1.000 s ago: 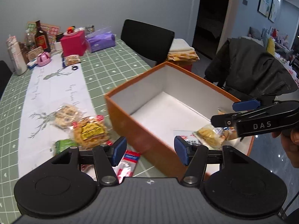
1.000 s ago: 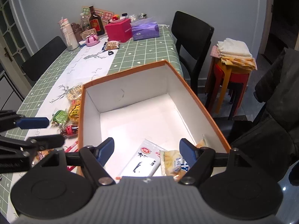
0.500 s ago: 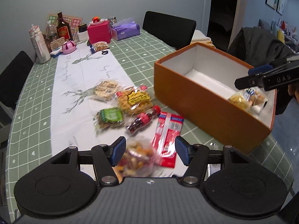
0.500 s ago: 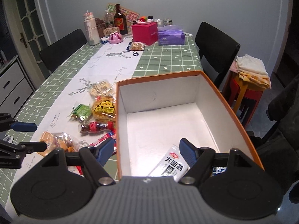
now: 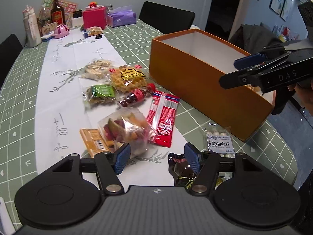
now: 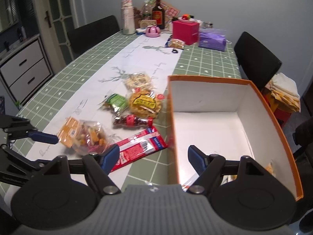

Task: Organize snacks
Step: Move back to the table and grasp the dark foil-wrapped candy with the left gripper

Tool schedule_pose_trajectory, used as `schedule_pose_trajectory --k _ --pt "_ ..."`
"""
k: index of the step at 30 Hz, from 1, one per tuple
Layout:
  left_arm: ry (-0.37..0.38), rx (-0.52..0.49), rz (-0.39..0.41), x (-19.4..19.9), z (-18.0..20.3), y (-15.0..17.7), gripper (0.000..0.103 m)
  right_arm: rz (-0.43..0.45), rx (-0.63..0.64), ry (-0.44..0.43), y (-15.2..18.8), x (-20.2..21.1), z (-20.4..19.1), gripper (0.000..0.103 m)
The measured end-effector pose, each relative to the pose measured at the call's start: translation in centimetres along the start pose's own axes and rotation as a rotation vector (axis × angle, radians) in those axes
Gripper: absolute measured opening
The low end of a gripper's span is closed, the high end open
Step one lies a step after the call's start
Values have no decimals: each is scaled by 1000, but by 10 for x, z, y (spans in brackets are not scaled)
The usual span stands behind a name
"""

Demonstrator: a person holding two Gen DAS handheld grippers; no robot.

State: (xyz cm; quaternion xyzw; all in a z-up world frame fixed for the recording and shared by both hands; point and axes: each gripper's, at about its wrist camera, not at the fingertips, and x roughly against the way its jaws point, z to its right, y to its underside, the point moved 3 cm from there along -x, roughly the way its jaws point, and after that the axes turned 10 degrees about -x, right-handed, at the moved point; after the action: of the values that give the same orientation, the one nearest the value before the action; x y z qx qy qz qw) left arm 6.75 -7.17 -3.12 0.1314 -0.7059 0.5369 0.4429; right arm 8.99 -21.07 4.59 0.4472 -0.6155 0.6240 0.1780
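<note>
Snacks only partly boxed: orange box near the tabletop's right edge, a packet or two just visible at its near end in the right wrist view, most packets loose on the white runner beside it. Step in hand, by judgement: reaching for the next loose packet. Left claw spread wide and empty, low over the tabletop's near edge, clear bag of mixed dried fruit just beyond its left finger, dark wrapper by its right finger. Right claw likewise spread and empty, straddling the box's near left wall. Next move, probably: left claw forward and down onto the fruit bag, a gentle close on crinkly film, then a lift over the box wall. Shown only by the left wrist view: white packet of yoghurt balls against the box's near corner, the dark wrapper, and the right claw seen side-on above the box. Shown only by the right wrist view: the box's white floor, largely bare, plus drawers beyond the tabletop's left edge. Common to both: waffle packet, green packet, red bottle-shaped packet, red sachet strip.
</note>
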Motion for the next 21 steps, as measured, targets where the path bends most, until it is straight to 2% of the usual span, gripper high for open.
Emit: schedule_pose_trajectory --k 8,16,21 --pt "33 -39 2 -24 19 8 78 -33 63 -12 9 -8 -18 75" --pt "112 -295 61 -36 58 7 78 -34 57 -17 11 -8 -18 76" --pt "129 -367 -2 -56 71 10 78 -37 69 -23 14 -8 -21 76"
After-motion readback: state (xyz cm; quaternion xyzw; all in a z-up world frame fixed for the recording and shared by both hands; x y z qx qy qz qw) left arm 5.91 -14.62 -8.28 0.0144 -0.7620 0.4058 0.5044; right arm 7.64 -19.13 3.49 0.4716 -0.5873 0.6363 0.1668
